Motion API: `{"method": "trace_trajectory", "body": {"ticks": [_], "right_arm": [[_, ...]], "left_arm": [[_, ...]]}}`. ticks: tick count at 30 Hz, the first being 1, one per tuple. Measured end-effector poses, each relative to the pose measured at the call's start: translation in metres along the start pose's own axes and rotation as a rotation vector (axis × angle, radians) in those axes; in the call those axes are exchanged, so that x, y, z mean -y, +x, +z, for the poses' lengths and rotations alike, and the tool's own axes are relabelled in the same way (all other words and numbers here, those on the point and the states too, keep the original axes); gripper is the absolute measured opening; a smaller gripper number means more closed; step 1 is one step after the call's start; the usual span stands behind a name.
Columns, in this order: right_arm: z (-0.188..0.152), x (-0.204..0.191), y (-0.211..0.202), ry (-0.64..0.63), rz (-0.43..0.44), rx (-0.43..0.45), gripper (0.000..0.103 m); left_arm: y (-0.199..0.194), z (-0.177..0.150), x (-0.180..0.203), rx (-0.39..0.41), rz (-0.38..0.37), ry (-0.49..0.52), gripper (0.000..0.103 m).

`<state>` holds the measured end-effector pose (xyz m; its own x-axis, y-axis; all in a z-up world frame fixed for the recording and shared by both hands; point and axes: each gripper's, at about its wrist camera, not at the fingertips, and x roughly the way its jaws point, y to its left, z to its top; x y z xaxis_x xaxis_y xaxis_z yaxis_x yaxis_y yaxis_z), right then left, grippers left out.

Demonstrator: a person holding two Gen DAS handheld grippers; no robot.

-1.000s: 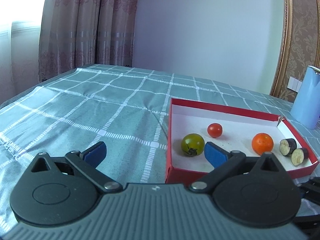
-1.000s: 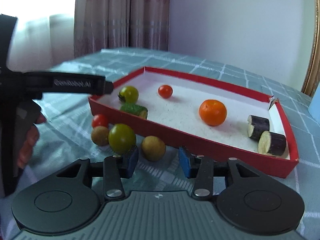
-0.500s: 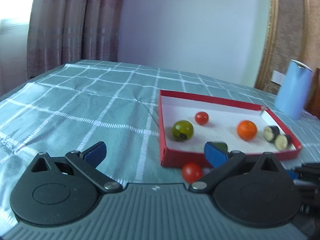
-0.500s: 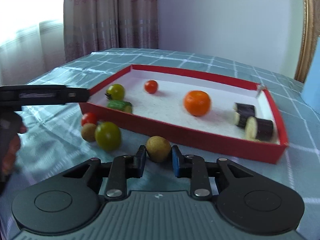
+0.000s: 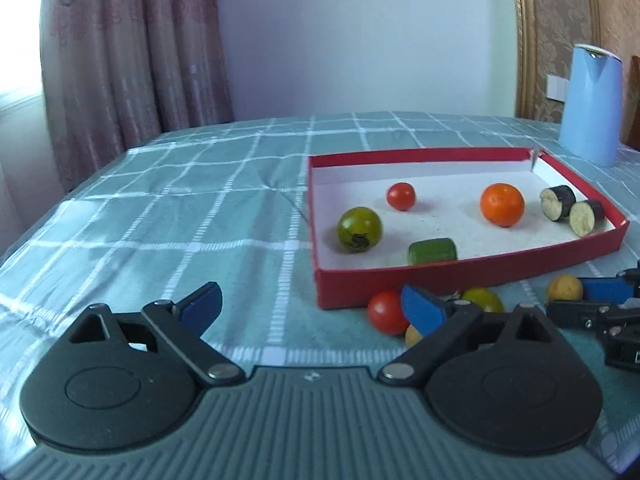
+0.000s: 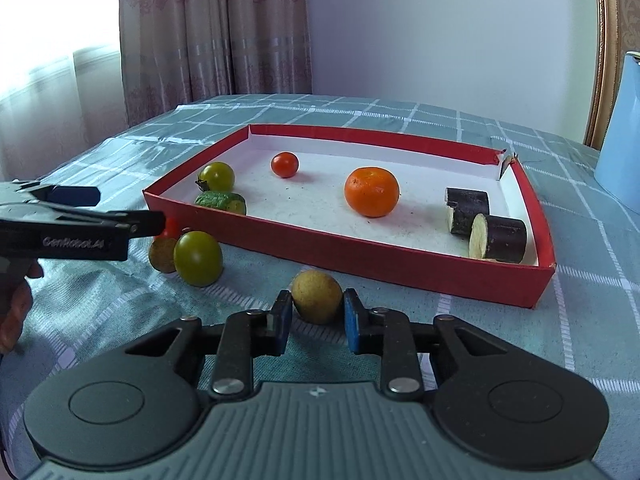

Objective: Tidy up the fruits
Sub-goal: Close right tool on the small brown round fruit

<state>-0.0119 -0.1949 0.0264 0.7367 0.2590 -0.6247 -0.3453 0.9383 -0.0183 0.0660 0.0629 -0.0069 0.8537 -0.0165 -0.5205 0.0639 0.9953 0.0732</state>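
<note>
The right gripper [image 6: 316,316] has its pads flanking the small yellow-brown fruit [image 6: 317,297] at lower centre, below the red tray [image 6: 344,254] – contact unclear, so it could roll away – while the left gripper [image 5: 310,306] gapes wide, empty.

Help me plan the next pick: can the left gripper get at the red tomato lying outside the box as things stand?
Probably yes. The left gripper is wide open, and the red tomato sits on the cloth just ahead of its right-hand finger. The red box wall behind it and the green tomato alongside crowd it.
</note>
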Motion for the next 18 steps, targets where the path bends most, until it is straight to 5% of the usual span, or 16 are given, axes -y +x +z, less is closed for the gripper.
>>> {"method": "trace_trajectory", "body": {"ticks": [10, 18], "right_arm": [[0.0, 0.002, 0.0, 0.005, 0.004, 0.0, 0.026], [0.0, 0.001, 0.0, 0.005, 0.004, 0.0, 0.026]], "left_arm": [[0.011, -0.002, -0.03, -0.086, -0.14, -0.155, 0.099], [0.012, 0.003, -0.036, -0.093, -0.133, -0.177, 0.098]]}}
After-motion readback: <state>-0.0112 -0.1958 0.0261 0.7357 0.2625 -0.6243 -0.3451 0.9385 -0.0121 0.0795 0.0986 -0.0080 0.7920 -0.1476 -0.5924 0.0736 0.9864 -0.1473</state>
